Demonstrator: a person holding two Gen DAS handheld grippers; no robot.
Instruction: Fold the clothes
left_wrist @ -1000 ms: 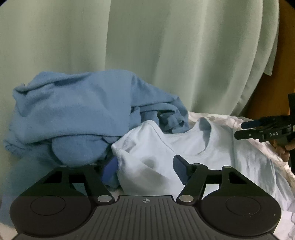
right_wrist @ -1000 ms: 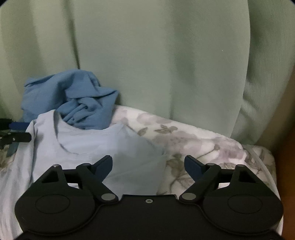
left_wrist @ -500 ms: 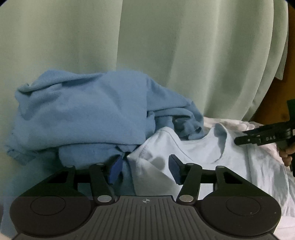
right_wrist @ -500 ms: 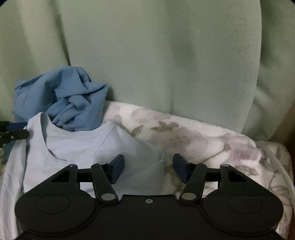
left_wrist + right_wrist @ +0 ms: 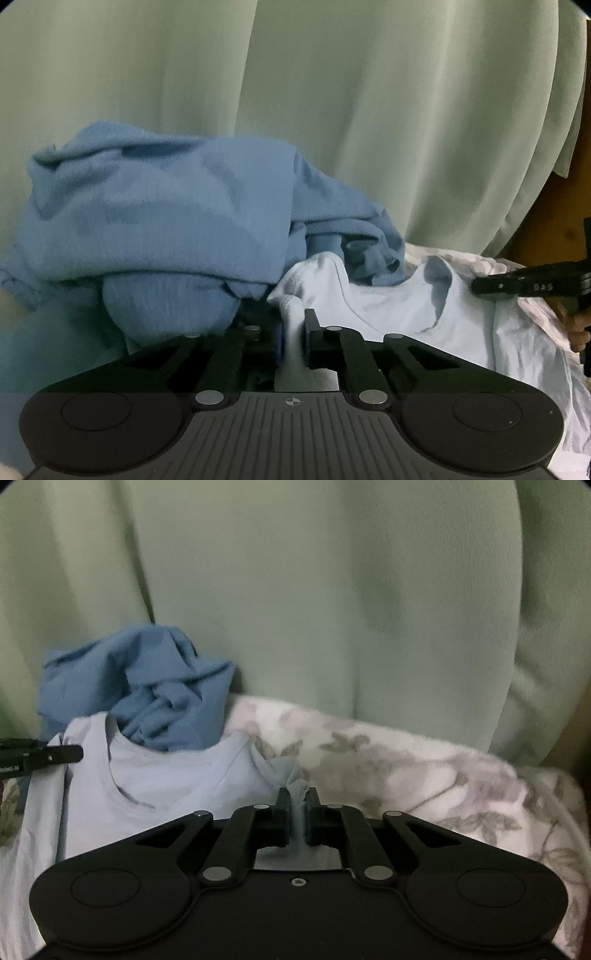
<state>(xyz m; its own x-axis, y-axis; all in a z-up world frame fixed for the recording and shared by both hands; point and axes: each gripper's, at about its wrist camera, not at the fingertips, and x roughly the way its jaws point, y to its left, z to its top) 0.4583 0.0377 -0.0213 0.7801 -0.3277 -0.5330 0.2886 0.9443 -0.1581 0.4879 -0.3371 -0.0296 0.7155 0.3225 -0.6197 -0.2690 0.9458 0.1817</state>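
Note:
A pale blue T-shirt (image 5: pixel 399 314) lies flat with its neckline toward the curtain; it also shows in the right wrist view (image 5: pixel 166 786). My left gripper (image 5: pixel 293 332) is shut on the shirt's left shoulder, cloth bunched between its jaws. My right gripper (image 5: pixel 297 808) is shut on the shirt's right shoulder. Each gripper shows at the edge of the other's view, the right one (image 5: pixel 532 284) and the left one (image 5: pixel 37 757).
A crumpled darker blue garment (image 5: pixel 166 225) is heaped behind the shirt's collar, also in the right wrist view (image 5: pixel 147 694). A floral blanket (image 5: pixel 424 768) covers the surface. A pale green curtain (image 5: pixel 332 110) hangs right behind. A wooden panel (image 5: pixel 554 214) is at far right.
Both grippers have moved forward and gone from open to shut, each pinching a shoulder of the pale blue T-shirt.

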